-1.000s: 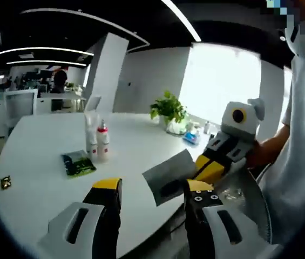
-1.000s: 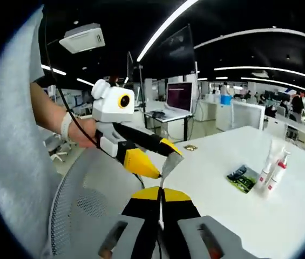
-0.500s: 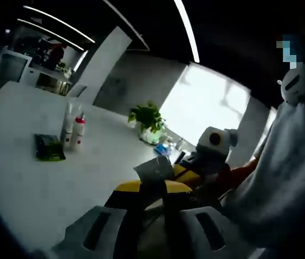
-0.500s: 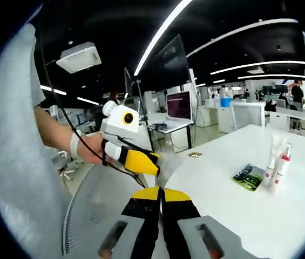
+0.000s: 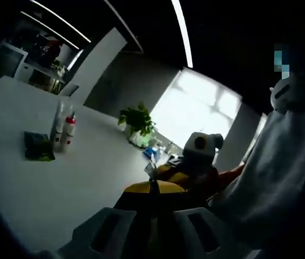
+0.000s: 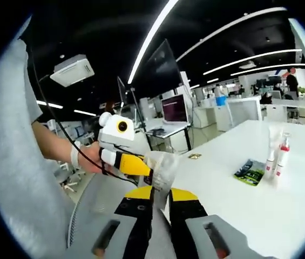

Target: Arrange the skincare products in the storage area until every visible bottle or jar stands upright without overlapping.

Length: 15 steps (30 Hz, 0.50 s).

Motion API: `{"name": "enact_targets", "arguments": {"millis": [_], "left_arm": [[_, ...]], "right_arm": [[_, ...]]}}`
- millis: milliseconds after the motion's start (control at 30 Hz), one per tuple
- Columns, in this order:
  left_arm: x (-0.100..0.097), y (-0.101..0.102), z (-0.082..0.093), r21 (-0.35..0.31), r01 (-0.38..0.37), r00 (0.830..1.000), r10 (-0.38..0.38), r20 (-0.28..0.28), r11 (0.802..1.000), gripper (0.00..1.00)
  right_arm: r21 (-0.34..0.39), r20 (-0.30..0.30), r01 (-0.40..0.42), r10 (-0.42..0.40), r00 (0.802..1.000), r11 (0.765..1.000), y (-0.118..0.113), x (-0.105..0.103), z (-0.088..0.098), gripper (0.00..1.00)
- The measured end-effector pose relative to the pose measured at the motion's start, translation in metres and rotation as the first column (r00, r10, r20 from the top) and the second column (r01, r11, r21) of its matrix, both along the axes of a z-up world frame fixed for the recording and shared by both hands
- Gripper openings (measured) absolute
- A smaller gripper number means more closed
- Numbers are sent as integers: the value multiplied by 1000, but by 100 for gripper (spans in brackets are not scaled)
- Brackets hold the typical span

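Two slim skincare bottles, one white (image 6: pixel 272 155) and one with a red band (image 6: pixel 283 151), stand upright side by side on the white table (image 6: pixel 233 199). They also show far left as the white bottle (image 5: pixel 59 129) and the red-banded one (image 5: pixel 69 133). A flat green packet (image 6: pixel 249 171) lies beside them, seen again as the green packet (image 5: pixel 36 147). Between the grippers hangs a thin grey sheet (image 6: pixel 162 164), edge-on as the sheet (image 5: pixel 151 171). My left gripper (image 5: pixel 153 186) is shut on it. My right gripper (image 6: pixel 161 191) has its jaws slightly apart around the sheet's lower edge. The left gripper (image 6: pixel 150 174) comes in from the left.
A grey mesh chair back (image 6: pixel 95 199) sits below the grippers at the table's near edge. A potted plant (image 5: pixel 136 121) and small items (image 5: pixel 152 152) stand at the table's far side. A person's sleeve (image 5: pixel 271 178) and forearm (image 6: pixel 55 145) are close by. Desks and monitors (image 6: pixel 174 108) lie beyond.
My left gripper has shut on the grey sheet. My right gripper, shut on it earlier, has parted its jaws a little. Both views have tilted and shifted with the hands.
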<state>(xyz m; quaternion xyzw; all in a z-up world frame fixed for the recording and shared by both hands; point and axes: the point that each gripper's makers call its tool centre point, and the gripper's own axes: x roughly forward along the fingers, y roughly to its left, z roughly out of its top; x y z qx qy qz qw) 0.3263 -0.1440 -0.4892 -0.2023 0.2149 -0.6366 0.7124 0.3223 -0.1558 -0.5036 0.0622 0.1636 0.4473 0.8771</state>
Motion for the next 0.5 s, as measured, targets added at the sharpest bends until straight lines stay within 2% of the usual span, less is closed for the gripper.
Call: {"name": "enact_targets", "arguments": {"millis": [200,267,433,500], "left_arm": [[-11,-5,0,-3,47,999,-47,-3,999,0],[-9,-4,0,0,38,999,-38,-5,999,0],[-8,-4,-4,20,31,1000,-31,-2,999,0],[-10,-4,-5,27,35,999,-35,3,999,0]], "right_arm": [[-9,24,-4,4,1000,1000,3,-1,2,15],[-3,19,-20,21,1000,1000,4,-3,3,8],[3,11,-13,13,1000,1000,3,-4,3,0],[12,9,-15,14,1000,1000,3,-4,4,0]]}}
